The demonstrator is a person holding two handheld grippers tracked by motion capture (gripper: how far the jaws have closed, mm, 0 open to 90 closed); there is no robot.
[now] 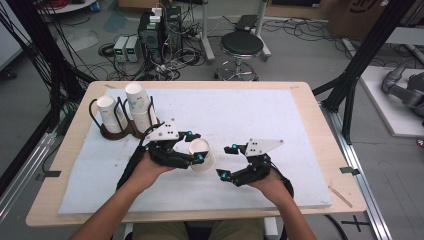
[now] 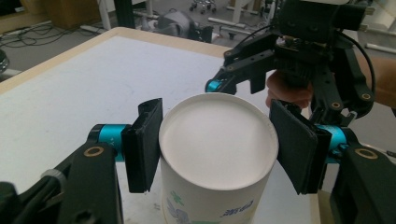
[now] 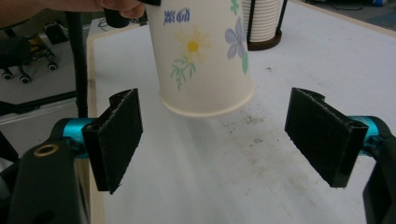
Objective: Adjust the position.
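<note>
1 paper cup (image 2: 217, 154) is clamped just below its rim between the pads of the left hand-held gripper (image 2: 217, 144), lifted off the bench (image 1: 260, 115). It is judged light, thin-walled and easily crushed, so a gentle hold on the side wall is called for. The right hand-held gripper (image 3: 231, 140) is held wide open, empty, with the cup's base just ahead. Behind the left one, 2 racks (image 1: 120, 131) of stacked cups (image 1: 137, 105) are counted.

A white paper cup (image 3: 203, 56) is printed with a yellow daisy, a purple flower, green leaves and blue lettering.
</note>
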